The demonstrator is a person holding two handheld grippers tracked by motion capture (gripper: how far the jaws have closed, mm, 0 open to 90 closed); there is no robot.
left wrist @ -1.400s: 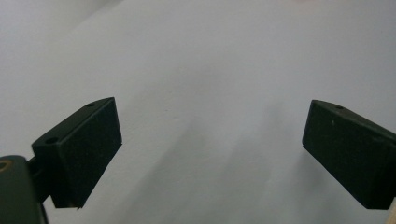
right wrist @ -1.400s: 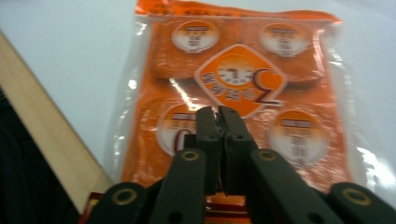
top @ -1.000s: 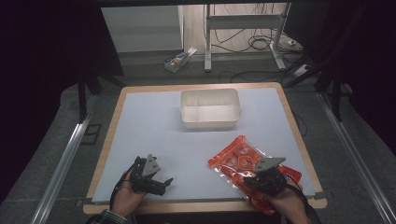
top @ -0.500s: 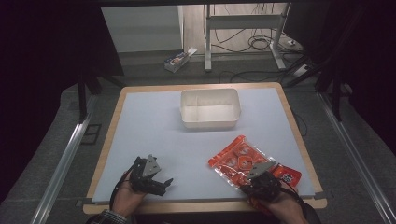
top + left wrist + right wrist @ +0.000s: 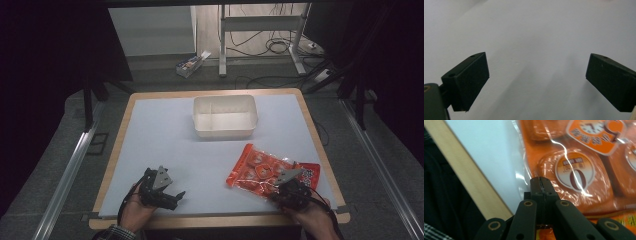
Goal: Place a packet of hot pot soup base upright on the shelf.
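In the high view, the glossy orange plastic packet of round sealed cups [image 5: 260,170] lies flat on the pale blue-grey table mat [image 5: 165,135] toward four o'clock of the table, well apart from the shallow white rectangular plastic bin [image 5: 225,116] that stands at about twelve o'clock of the mat. The right gripper [image 5: 284,187] sits at the packet's near edge, at roughly five o'clock of the table, while the left gripper [image 5: 172,196] rests low over bare mat at about seven o'clock, away from everything. In the left gripper view, the two black jaws stand wide apart with nothing but mat between them, so that gripper is released and idle. In the right gripper view, the jaws meet tip to tip, clenched at the clear seam of the packet [image 5: 574,170], with the wooden table border [image 5: 469,182] running off toward nine o'clock; whether the film is truly pinched between the tips or only lies under them cannot be told for certain. Judged from this, the step in hand is taking hold of the packet by its edge. To do it well, the pinch should bite onto the flat seam, not a domed cup, and the lift should be slow, since the slick film may slip and the packet may sag.
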